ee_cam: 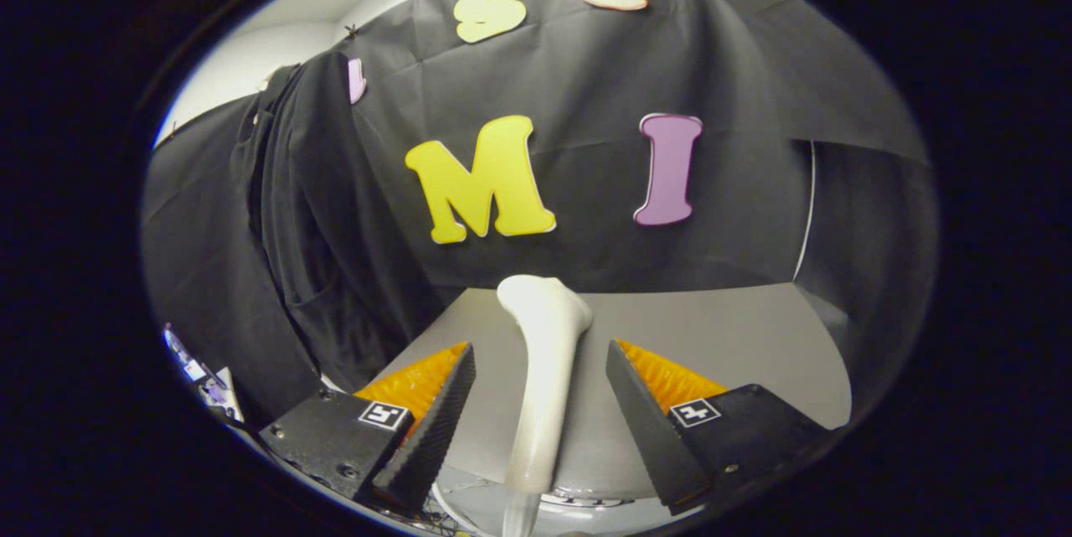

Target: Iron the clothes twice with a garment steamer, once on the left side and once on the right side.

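Grey table [720,327] is stretching out ahead of the gripper, running back to the black booth wall.

Dark garment [314,219] is hanging well left of the steamer, draped from high up down to about table level; folds are hard to read, black on black, and how it is hung I cannot make out.

Garment steamer [543,369], white, is standing roughly upright between the fingers, long axis running up and away from the gripper, its broader head at the far top end, leaning slightly right. Which way the steam face is pointing I cannot tell. Its lower end is blurring out below the fingers, cut off.

Gripper [540,399] fingers are spread wide, one either side of the steamer's handle, a clear gap showing on both sides, neither pad touching it.

Small clutter left of the left finger, too small to identify
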